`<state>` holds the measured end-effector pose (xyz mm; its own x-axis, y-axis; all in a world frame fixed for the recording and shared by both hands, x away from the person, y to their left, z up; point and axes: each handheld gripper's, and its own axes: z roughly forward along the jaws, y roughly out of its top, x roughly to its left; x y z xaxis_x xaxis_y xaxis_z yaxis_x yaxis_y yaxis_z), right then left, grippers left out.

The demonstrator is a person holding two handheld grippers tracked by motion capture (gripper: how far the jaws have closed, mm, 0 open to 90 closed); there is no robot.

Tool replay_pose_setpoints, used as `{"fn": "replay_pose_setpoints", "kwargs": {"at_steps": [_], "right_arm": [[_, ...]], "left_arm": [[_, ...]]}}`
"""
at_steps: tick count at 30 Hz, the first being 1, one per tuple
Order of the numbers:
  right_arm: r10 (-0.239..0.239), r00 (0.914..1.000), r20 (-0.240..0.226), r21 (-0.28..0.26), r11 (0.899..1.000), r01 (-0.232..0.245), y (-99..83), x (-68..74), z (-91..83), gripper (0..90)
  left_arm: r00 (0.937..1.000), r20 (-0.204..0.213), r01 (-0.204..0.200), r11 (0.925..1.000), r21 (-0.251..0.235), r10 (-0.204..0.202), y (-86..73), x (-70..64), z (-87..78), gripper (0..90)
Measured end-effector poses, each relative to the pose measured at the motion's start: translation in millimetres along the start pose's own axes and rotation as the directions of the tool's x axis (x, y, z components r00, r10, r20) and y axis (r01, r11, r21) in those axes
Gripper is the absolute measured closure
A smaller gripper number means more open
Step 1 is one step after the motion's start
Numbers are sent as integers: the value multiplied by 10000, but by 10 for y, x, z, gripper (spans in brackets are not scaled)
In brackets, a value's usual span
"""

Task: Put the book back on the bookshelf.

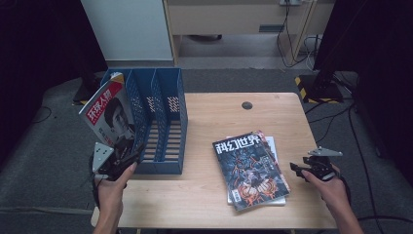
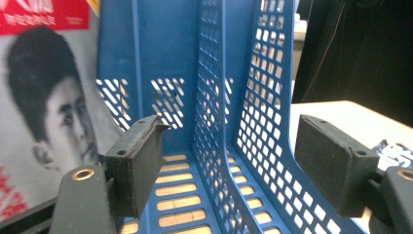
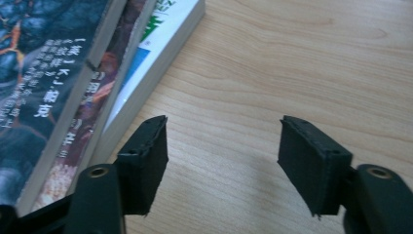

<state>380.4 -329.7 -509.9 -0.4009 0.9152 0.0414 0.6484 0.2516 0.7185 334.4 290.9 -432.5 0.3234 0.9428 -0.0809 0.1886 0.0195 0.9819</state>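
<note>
- Two hand-held grippers are working at a pale wooden counter (image 1: 214, 117); the left hand-held gripper (image 1: 127, 158) is hovering released at the open front of a blue perforated plastic three-slot file holder (image 1: 160, 117), jaws spread wide with nothing between them.
- Just left of that gripper, a red-and-white magazine with a portrait cover (image 1: 111, 114) is leaning tilted against the holder's near-left wall; whether it is sitting fully inside the slot I cannot tell.
- The right hand-held gripper (image 1: 298, 170) is resting open and empty, just right of a stack of three books topped by a dark illustrated magazine (image 1: 251, 168).
- Judging the step as fetching the next book: approaching the stack's right edge low, closing only on the top cover's spine side, and lifting level should be keeping the lower books from sliding.
- Beyond the grippers, the counter is lying bare apart from a round cable port (image 1: 247, 105); grey carpet, cables and a pale cabinet are standing behind in a dim room.
</note>
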Motion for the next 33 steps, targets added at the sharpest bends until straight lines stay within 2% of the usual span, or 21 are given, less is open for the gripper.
{"fn": "replay_pose_setpoints", "kwargs": {"at_steps": [2, 10, 14, 16, 20, 25, 27, 33], "right_arm": [[-164, 9999, 6, 20, 9999, 164, 0, 15, -2, 372], [-246, 9997, 9, -98, 9996, 247, 9, 31, -15, 370], [-301, 9995, 60, -39, 9995, 301, 22, 55, -9, 323], [-410, 9991, 44, -17, 9992, 410, 27, 62, -5, 299], [-474, 9987, -208, -26, 9989, 474, 34, 88, 3, 267], [-500, 9982, -330, -42, 9987, 499, 57, 123, 4, 287], [-610, 9975, -367, -38, 9981, 609, 56, 133, 4, 305], [-535, 9977, -410, 24, 9986, 536, 60, 142, 9, 317]], "left_arm": [[10000, 68, -43, 9998, 193, 41, -14, -25, 59, 258], [9998, 155, -163, 9987, 484, 155, -27, -118, 187, 258], [9987, 432, -293, 9981, 546, 269, 14, -212, 260, 257], [9983, 553, -215, 9981, 575, 184, 25, -238, 294, 256], [9974, 712, -168, 9974, 706, 118, 33, -284, 363, 253], [9964, 838, -176, 9965, 816, 107, 41, -339, 434, 253], [9945, 1046, -151, 9958, 899, 56, 46, -374, 492, 251], [9926, 1215, -126, 9938, 1106, -10, 33, -421, 581, 243]]}}
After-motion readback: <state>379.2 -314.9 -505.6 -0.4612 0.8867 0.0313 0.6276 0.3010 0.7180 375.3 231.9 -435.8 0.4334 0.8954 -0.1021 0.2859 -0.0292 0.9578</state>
